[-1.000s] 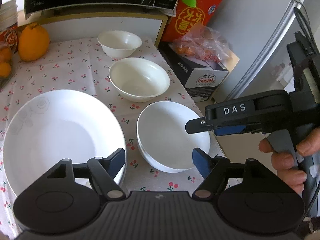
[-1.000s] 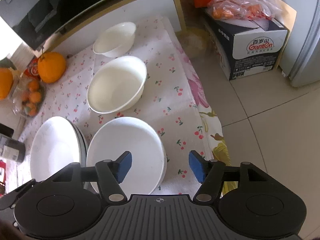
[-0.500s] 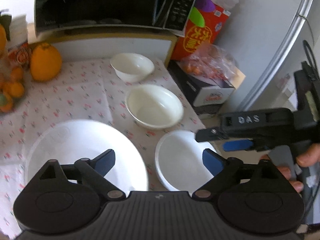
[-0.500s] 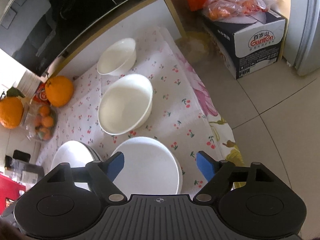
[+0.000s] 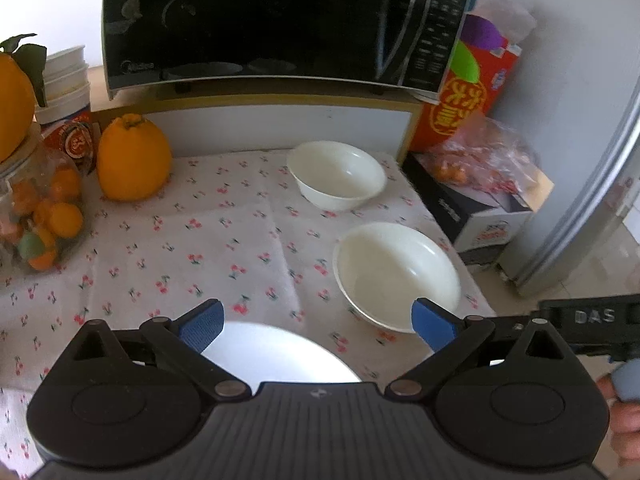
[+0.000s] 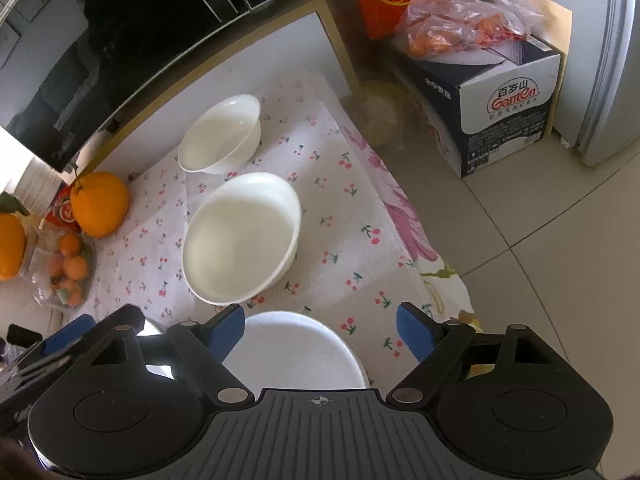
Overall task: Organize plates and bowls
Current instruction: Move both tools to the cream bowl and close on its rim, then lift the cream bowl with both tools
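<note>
Both grippers, left gripper (image 5: 316,326) and right gripper (image 6: 320,330), just opened, empty; approach the near bowl (image 6: 242,238) squarely, straddling its rim.

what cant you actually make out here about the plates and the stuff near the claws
- Big plate, left wrist view: near half hidden by the left claw body.
- Deep plates, right wrist view: count hidden by the right claw body.
- Microwave interior: too dark.

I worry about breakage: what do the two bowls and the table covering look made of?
Small bowl and larger bowl: glossy white, soft highlights, probably glazed ceramic or opal glass. Covering: matte cherry-print cloth or paper, creased.
</note>
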`<state>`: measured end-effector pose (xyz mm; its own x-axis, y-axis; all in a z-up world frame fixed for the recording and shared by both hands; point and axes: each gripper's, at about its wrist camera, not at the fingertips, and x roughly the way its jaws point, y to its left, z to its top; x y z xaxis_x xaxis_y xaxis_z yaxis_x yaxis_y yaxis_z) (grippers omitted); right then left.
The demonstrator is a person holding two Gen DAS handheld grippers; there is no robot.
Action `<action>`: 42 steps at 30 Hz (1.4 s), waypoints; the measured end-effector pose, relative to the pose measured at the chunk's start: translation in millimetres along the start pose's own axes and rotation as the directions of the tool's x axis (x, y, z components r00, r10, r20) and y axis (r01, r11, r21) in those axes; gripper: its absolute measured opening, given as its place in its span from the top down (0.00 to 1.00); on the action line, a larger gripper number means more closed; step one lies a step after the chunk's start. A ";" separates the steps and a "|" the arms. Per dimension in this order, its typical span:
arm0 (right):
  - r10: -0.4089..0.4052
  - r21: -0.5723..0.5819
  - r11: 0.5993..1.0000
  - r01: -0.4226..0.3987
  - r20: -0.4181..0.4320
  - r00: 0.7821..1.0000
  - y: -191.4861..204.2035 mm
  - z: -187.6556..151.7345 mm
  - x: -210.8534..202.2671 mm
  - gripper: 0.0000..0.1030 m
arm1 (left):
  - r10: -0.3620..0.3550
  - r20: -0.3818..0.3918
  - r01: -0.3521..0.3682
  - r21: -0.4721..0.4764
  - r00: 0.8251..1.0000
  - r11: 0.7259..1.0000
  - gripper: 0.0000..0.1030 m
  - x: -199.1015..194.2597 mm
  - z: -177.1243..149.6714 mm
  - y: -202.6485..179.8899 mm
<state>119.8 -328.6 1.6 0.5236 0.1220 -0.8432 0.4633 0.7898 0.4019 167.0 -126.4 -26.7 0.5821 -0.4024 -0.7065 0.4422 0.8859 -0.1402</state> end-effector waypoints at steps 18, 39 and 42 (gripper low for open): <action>-0.035 0.034 0.999 0.032 0.071 0.997 8.0 13.1 22.0 0.18 | -0.047 0.004 0.046 0.107 0.999 0.993 0.25 43.4 12.4 -11.4; -0.033 -0.020 0.999 0.035 0.102 0.994 10.0 18.6 50.4 0.69 | -0.091 -0.078 0.091 -0.009 0.993 0.996 0.86 64.6 6.3 -3.8; -0.023 -0.035 0.999 0.027 0.103 0.994 13.1 16.9 51.8 0.78 | -0.096 -0.078 0.096 -0.009 0.992 0.995 0.89 64.6 6.2 -5.7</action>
<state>165.1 -322.1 -30.7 0.5833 0.0415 -0.8112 0.4518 0.8134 0.3664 206.3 -158.9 -67.2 0.4817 -0.4663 -0.7420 0.4897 0.8454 -0.2134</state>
